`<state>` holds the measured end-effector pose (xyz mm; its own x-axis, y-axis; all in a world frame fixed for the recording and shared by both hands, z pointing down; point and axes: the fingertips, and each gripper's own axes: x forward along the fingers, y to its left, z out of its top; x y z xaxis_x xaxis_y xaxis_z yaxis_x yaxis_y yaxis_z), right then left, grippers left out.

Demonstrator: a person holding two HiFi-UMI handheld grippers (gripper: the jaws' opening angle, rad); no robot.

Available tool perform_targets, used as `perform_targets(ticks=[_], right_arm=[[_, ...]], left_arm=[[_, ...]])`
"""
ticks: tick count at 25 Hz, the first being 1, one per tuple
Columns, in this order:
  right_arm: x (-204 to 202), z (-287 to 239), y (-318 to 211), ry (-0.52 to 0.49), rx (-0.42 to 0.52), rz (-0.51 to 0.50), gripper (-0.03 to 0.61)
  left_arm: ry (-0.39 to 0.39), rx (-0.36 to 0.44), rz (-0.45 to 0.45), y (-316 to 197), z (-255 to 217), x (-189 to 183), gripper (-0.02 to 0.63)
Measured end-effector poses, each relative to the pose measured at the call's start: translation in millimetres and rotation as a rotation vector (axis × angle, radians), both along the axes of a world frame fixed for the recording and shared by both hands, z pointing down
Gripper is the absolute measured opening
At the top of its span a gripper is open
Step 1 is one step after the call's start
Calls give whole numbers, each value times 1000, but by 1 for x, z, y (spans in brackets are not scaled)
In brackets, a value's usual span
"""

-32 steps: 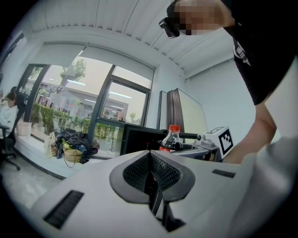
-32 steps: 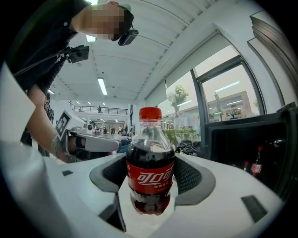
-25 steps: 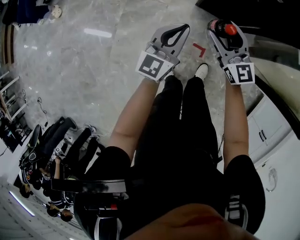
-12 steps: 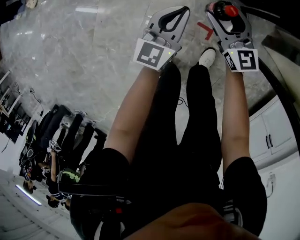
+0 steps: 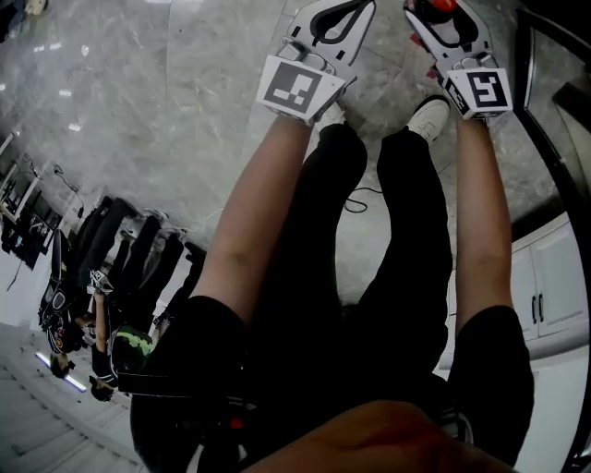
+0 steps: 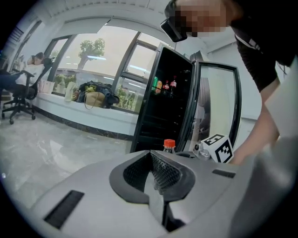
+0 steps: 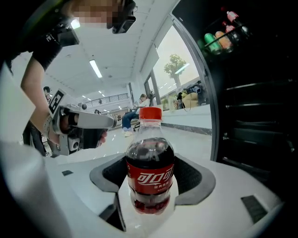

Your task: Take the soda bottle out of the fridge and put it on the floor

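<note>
Just outside the open black fridge (image 7: 260, 88), the grey right gripper (image 5: 447, 26) is pinching the red-capped dark soda bottle (image 7: 150, 169) upright by its label (steady for lowering to the grey marble floor (image 5: 138, 111), I'd guess), while the left gripper (image 6: 156, 173) is idling closed, empty.

Both bare forearms, left (image 5: 249, 212) and right (image 5: 480, 222), reach forward side by side. The grey two-jaw left gripper (image 6: 152, 160) is closed and empty. The matching right gripper (image 5: 440, 11) clamps an upright red-capped dark soda bottle (image 7: 150, 167).
</note>
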<state>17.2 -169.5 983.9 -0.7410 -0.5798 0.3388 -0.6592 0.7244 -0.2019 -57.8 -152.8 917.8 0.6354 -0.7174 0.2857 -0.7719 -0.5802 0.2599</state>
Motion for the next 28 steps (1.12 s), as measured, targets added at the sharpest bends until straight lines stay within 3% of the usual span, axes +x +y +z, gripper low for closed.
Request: perform_targets(ticks=[7,15,21,28], right_arm=[[-10,116,-2,70,-95,-36,307],[-22,208,-11,97,-147,-53,307],[-19,262,3,185,-194,-103,305],[-28,278,36,295,-217,-243,305]], left_arm=[[-40,-67,40,-7,77,4,5],[-66,-116,70,-21,145,7,5],[-66,-125,71,-11,153,0,5],[-60,-136,56,1,147,-3,5]])
